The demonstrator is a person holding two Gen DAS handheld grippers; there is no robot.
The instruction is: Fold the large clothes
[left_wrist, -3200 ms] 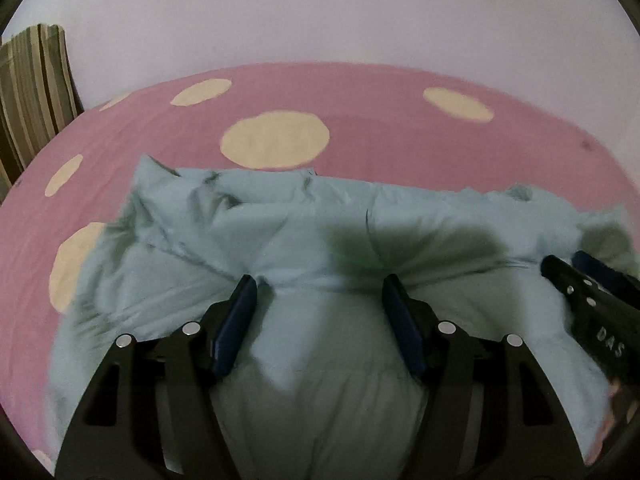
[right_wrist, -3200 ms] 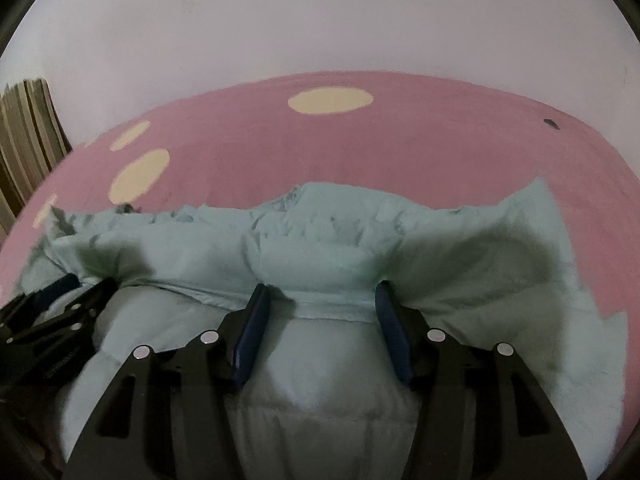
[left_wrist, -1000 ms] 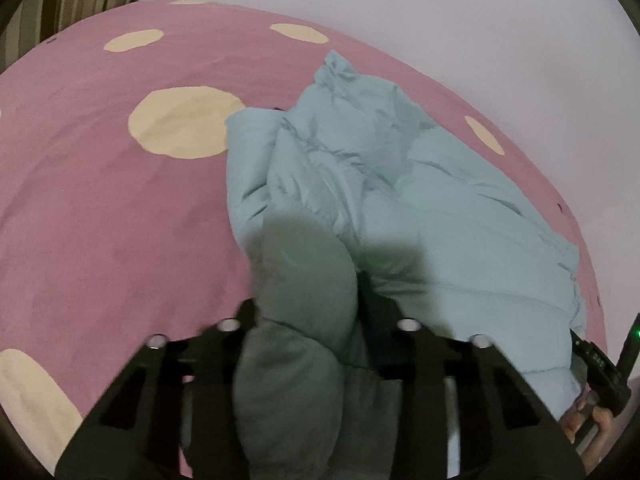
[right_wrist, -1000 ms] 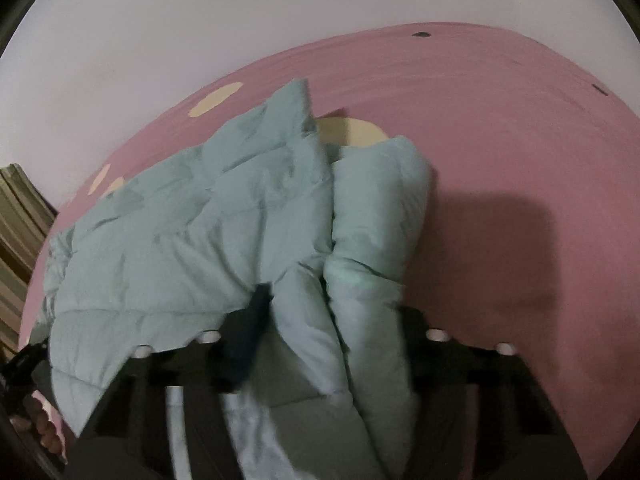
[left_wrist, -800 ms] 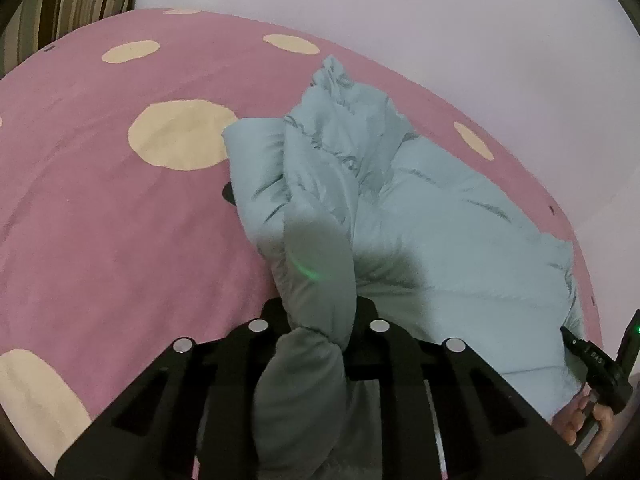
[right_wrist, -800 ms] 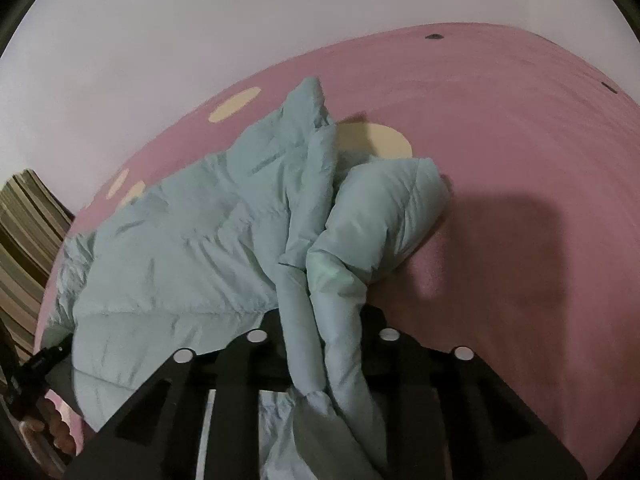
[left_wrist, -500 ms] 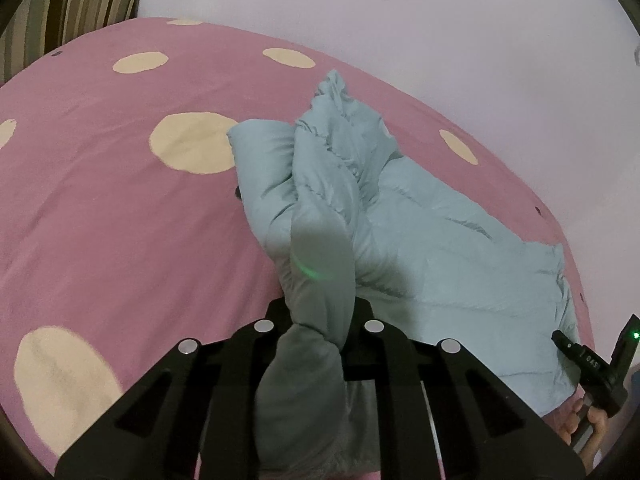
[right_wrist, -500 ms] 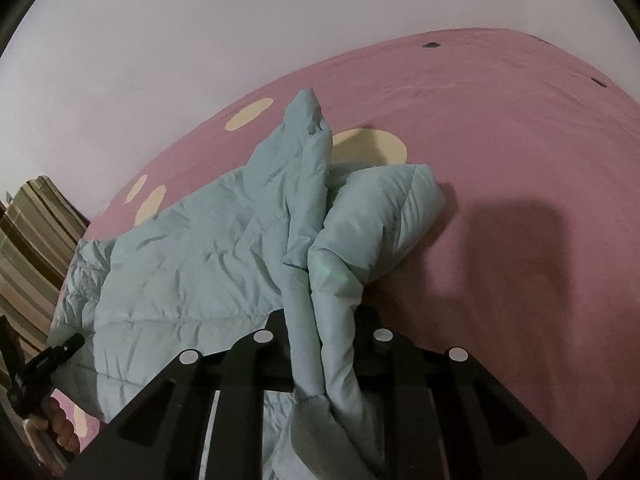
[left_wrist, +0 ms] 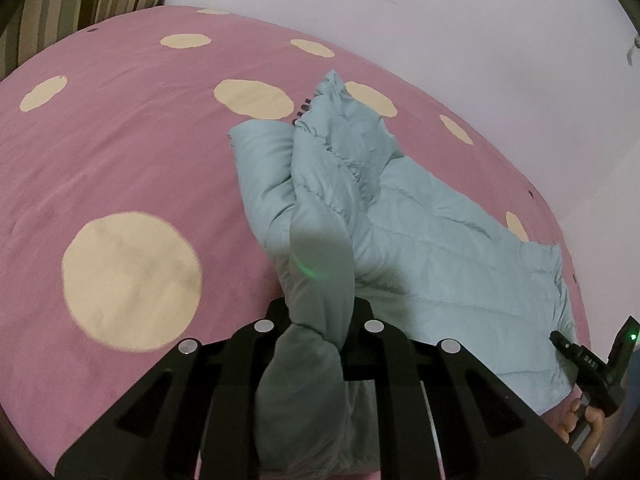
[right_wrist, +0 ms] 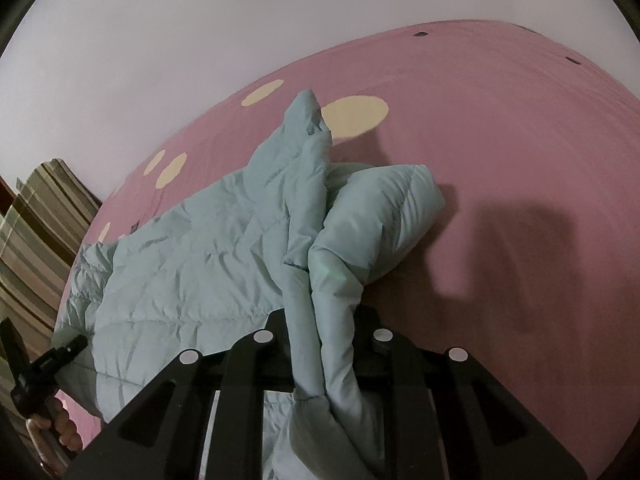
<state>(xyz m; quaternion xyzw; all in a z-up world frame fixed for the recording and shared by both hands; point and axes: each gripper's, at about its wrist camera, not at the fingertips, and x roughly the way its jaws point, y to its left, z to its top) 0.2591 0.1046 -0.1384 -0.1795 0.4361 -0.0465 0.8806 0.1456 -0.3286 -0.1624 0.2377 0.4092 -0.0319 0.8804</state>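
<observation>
A pale blue puffer jacket [left_wrist: 420, 248] lies spread on a pink bed cover, stretched between my two grippers. My left gripper [left_wrist: 318, 312] is shut on a bunched corner of the jacket, which bulges up between its fingers and hangs over them. In the right wrist view the same jacket [right_wrist: 192, 264] runs off to the left, and my right gripper [right_wrist: 326, 320] is shut on its other corner, a thick fold squeezed between the fingers. Each gripper shows small in the other's view, the right gripper [left_wrist: 580, 360] at the lower right and the left gripper [right_wrist: 52, 360] at the lower left, each with a hand on its handle.
The pink bed cover [left_wrist: 120, 152] with cream dots fills most of both views. A plain pale wall [left_wrist: 440, 20] runs behind the bed. A striped brown and green cushion [right_wrist: 36, 232] stands at the bed's left end. A hand [right_wrist: 60, 428] grips the other tool's handle.
Both grippers have closed on the jacket's corners and moved back and up, pulling the jacket along the bed and drawing it out longer between them.
</observation>
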